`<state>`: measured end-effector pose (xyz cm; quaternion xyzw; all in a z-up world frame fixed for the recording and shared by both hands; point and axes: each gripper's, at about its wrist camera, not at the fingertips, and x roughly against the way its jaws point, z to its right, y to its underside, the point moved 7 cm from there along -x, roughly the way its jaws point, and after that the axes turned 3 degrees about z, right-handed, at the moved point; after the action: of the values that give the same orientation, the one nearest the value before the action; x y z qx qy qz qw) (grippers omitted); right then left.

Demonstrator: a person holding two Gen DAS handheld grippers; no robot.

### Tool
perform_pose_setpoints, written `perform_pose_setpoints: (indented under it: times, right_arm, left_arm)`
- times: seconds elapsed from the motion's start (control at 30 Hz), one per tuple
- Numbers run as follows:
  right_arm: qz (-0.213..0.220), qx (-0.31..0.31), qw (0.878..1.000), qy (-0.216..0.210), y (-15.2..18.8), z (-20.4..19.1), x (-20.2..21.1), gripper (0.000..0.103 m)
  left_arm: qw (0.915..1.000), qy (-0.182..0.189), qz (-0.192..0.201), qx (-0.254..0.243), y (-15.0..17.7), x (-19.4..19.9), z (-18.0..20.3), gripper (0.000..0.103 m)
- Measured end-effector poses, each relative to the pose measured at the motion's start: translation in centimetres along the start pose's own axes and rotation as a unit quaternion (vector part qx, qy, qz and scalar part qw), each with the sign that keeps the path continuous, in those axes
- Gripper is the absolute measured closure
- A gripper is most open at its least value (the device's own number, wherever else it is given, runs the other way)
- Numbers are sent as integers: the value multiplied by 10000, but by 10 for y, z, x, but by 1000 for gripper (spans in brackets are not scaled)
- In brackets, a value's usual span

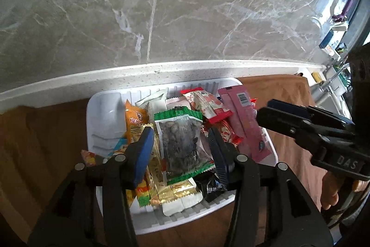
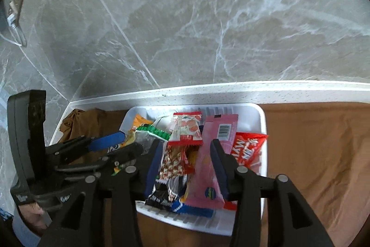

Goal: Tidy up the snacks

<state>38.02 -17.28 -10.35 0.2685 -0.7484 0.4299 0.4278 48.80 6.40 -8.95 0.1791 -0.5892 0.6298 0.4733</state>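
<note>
In the left wrist view, the left gripper (image 1: 181, 154) stands spread at lower centre, its blue pads flanking a clear, green-edged seed packet (image 1: 182, 145) atop the heap, seemingly lined up to pinch it. The crinkly snacks fill a white ribbed tray (image 1: 104, 122) on brown cloth (image 1: 41, 131). In the right wrist view, the right gripper (image 2: 187, 166) gapes over a glossy pink sachet (image 2: 208, 154) at frame centre, holding nothing, probably choosing; a red wrapper (image 2: 249, 147) lies right.
</note>
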Motion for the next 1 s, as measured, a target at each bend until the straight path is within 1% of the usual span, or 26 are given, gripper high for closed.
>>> perform_pose_setpoints:
  times: [0.03, 0.13, 0.2, 0.27, 0.3, 0.4, 0.43, 0.5, 0.6, 0.67, 0.73, 0.87, 1.0]
  right_arm:
    - [54, 32, 10000, 8, 2, -1, 6, 52]
    - [192, 114, 9997, 61, 7, -4, 25, 44]
    - [314, 143, 9993, 105, 15, -6, 41, 31]
    - [425, 191, 9988, 146, 24, -7, 57, 25]
    - [460, 231, 9985, 196, 28, -8, 64, 21]
    - [648, 436, 9961, 406, 43, -10, 88, 15]
    - [709, 512, 9949, 497, 49, -10, 96, 13]
    - [827, 607, 9926, 650, 60, -9, 112, 7]
    - [973, 654, 9895, 839, 77, -4, 137, 2]
    - [1067, 695, 9871, 975, 86, -2, 151, 2]
    - [1144, 669, 9852, 1086, 97, 0, 166, 1]
    - [1303, 516, 9832, 1168, 114, 3, 190, 1]
    - [1428, 440, 9812, 1223, 126, 6, 208, 1]
  left_arm:
    - [10000, -21, 56, -12, 0, 6, 1, 56]
    - [9997, -94, 188, -84, 3, 23, 6, 52]
    - [9994, -126, 293, -133, 6, 36, 11, 49]
    - [9990, -179, 373, -188, 11, 50, 15, 41]
    - [9985, -221, 435, -234, 15, 58, 19, 40]
    - [9972, -358, 541, -377, 24, 77, 30, 39]
    - [9966, -406, 587, -404, 28, 84, 34, 38]
    - [9960, -446, 643, -422, 37, 98, 43, 36]
    - [9947, -514, 723, -522, 50, 117, 57, 34]
    - [9930, -627, 782, -624, 59, 131, 68, 32]
    - [9919, -656, 831, -707, 67, 143, 78, 31]
    - [9893, -710, 929, -874, 85, 166, 100, 31]
    - [9878, -682, 989, -989, 101, 186, 119, 30]
